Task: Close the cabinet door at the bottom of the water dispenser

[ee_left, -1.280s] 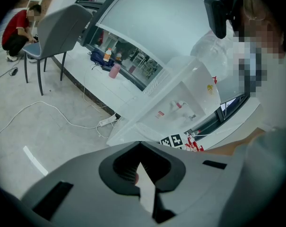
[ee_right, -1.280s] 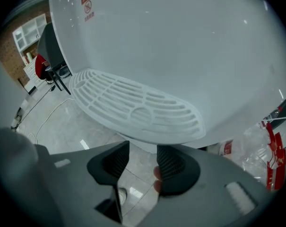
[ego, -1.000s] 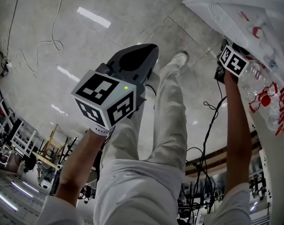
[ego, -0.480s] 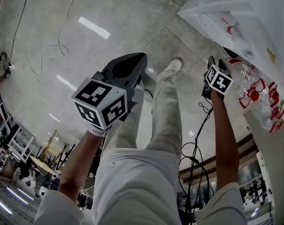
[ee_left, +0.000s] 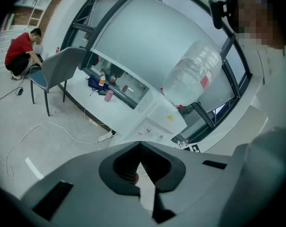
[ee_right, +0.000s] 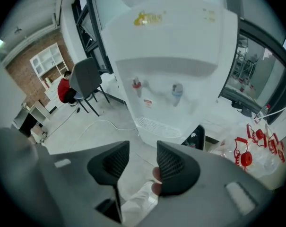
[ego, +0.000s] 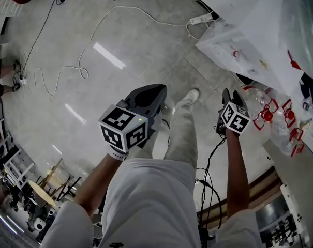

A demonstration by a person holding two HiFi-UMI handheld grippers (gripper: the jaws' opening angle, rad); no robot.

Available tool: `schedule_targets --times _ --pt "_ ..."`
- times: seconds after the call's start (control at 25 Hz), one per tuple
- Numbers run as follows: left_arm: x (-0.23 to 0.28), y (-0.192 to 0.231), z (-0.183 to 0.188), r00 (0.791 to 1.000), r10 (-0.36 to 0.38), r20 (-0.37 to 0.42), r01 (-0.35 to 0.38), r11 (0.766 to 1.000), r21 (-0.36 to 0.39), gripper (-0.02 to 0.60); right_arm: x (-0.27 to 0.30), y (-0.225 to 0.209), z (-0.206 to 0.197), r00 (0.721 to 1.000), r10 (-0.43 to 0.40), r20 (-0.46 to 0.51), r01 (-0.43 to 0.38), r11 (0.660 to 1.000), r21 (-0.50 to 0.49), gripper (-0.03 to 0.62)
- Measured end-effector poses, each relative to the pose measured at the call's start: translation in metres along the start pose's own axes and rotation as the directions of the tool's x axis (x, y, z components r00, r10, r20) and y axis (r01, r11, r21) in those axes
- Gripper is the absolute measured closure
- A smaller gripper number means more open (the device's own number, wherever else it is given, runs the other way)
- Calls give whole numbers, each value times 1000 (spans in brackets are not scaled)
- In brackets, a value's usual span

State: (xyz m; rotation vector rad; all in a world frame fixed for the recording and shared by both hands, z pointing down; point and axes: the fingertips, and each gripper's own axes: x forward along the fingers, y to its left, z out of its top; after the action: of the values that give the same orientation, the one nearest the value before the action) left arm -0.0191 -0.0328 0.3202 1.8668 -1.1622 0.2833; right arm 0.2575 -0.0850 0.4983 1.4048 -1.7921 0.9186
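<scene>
The white water dispenser (ee_right: 173, 65) stands ahead in the right gripper view, with a red tap (ee_right: 136, 85) and a blue tap (ee_right: 177, 90). Below it a dark cabinet door (ee_right: 198, 137) stands ajar. In the head view the dispenser (ego: 234, 45) is at the upper right. My right gripper (ee_right: 143, 161) is open with nothing between its jaws, a short way from the dispenser's base; the head view shows the right gripper (ego: 232, 96) beside my leg. My left gripper (ee_left: 140, 144) is shut and empty, held over the floor left of my legs, where the head view shows the left gripper (ego: 157, 90).
Empty water bottles with red caps (ego: 272, 115) lie right of the dispenser. A power strip and white cable (ego: 200, 19) run across the grey floor. A large bottle (ee_left: 194, 79) tops the dispenser. A grey chair (ee_left: 60, 70) and a crouching person in red (ee_left: 21, 51) are far left.
The head view has risen and pulled back: both grippers look smaller and lower in it. The right gripper has come away from the dispenser's side, and more floor and cable show.
</scene>
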Motion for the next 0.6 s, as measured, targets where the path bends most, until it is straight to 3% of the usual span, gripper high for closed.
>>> schedule_targets --times 0.32,0.6 --pt "-65 -26 36 994 -23 104 19 999 37 581 -91 61 30 987 110 119 -105 993 -46 423" --pt "-121 -46 40 987 -69 147 64 997 38 581 -172 100 43 964 156 218 -144 987 -69 433"
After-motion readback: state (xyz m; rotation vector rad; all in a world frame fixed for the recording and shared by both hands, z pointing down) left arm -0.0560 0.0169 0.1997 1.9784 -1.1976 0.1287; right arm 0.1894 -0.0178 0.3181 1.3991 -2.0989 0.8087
